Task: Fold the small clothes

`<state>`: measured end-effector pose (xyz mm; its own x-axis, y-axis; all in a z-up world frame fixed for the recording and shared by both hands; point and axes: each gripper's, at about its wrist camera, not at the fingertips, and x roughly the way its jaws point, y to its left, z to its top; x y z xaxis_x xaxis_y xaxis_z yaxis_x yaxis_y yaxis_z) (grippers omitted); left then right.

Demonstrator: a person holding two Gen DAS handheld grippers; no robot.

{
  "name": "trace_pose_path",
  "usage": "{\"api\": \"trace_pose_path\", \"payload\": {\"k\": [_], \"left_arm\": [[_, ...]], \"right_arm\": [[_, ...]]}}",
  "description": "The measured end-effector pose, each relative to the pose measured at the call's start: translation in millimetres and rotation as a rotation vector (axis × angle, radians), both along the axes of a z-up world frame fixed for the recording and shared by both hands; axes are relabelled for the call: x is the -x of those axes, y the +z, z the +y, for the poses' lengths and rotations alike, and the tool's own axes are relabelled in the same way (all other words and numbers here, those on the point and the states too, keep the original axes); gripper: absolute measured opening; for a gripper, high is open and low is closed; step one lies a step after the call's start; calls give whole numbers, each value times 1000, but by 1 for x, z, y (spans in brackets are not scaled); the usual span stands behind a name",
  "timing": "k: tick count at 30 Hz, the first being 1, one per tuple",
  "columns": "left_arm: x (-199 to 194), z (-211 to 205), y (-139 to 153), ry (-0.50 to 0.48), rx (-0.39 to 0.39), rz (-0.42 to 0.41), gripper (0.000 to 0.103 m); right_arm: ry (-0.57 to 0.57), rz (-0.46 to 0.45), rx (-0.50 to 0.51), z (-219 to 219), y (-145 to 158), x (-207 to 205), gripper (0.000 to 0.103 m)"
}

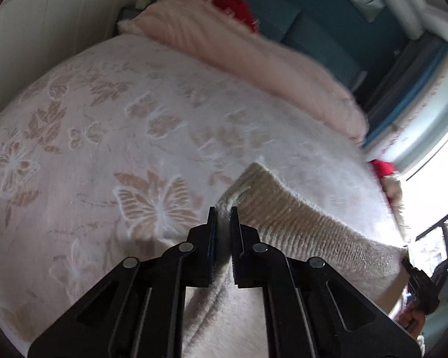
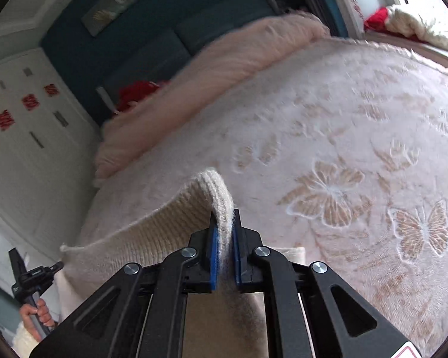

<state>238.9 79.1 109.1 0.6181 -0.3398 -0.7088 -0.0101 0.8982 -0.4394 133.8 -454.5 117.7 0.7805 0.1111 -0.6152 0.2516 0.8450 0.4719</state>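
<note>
A cream knit garment [image 1: 298,217] with a ribbed hem hangs stretched between both grippers above the bed. My left gripper [image 1: 223,211] is shut on one corner of the ribbed edge. My right gripper [image 2: 224,217] is shut on the other corner of the garment [image 2: 152,232], which folds over its fingertips. The right gripper shows at the right edge of the left wrist view [image 1: 418,286]. The left gripper shows at the lower left of the right wrist view [image 2: 33,277], held by a hand. The garment's lower part hangs hidden below the fingers.
A pale pink bedspread [image 1: 134,137] with butterfly and flower patterns covers the bed below. A pink fluffy blanket [image 1: 254,59] lies along the far side by a teal headboard [image 1: 322,29]. Red cloth [image 1: 239,9] lies behind it. White wardrobe doors [image 2: 24,149] stand at the side.
</note>
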Motion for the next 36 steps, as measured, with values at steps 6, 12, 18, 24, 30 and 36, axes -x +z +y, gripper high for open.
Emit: {"api": "trace_pose_path", "payload": {"k": [6, 12, 18, 24, 30, 36], "left_arm": [[-27, -17, -96, 28, -141, 184, 7], [-16, -9, -99, 41, -119, 145, 16], [24, -27, -38, 30, -121, -5, 49], [37, -116, -81, -166, -150, 100, 49], [48, -122, -90, -143, -179, 79, 56], [45, -126, -89, -150, -208, 76, 59]], "right_arm": [[-37, 255, 34, -1, -101, -34, 7], [-36, 214, 50, 2, -80, -22, 17], [80, 88, 70, 58, -31, 5, 12], [364, 252, 187, 193, -92, -27, 4], [350, 175, 87, 202, -64, -23, 5], [407, 279, 159, 227, -93, -52, 2]]}}
